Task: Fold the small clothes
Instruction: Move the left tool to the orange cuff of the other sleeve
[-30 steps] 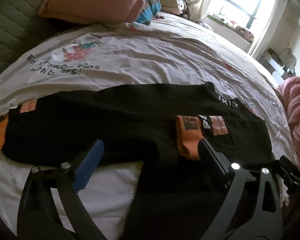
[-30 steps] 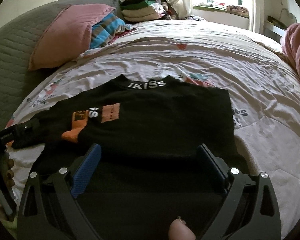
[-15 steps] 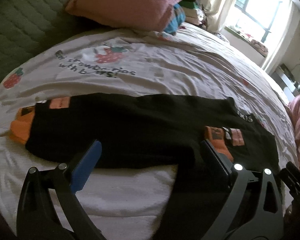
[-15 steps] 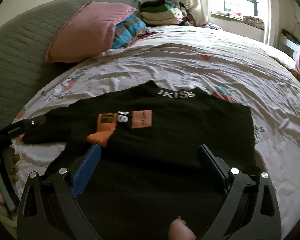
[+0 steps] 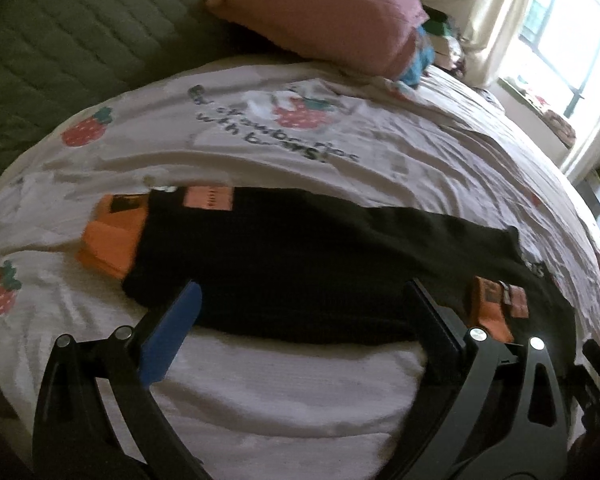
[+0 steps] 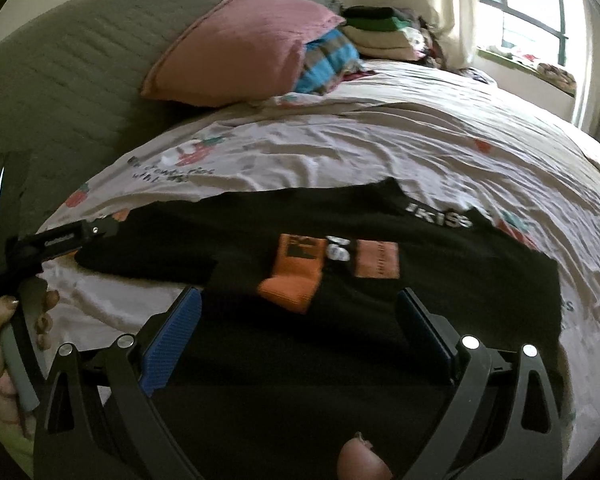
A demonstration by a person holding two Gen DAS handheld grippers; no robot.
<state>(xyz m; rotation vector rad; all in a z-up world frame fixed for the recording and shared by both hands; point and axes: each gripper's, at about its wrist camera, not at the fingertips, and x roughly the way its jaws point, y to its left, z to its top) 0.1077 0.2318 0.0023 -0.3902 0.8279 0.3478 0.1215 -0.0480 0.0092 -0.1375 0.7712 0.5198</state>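
Black knit long-sleeved top with orange cuffs (image 6: 380, 280) lying flat on the strawberry-print bedsheet (image 5: 300, 144), below the pink pillow (image 6: 240, 52); collar lettering faces the window side. One sleeve is folded across the chest, its orange cuff (image 6: 296, 276) resting on the body; the other sleeve (image 5: 280, 256) stretches out sideways toward the grey quilted headboard, ending in an orange cuff (image 5: 108, 240). Left gripper (image 5: 300, 320), jaws wide apart and empty, hovers over that outstretched sleeve; right gripper (image 6: 300, 324), likewise spread and empty, hovers over the hem. Step judged in hand: second sleeve fold. Next move calls for pinching the sleeve near its cuff and carrying it across the body
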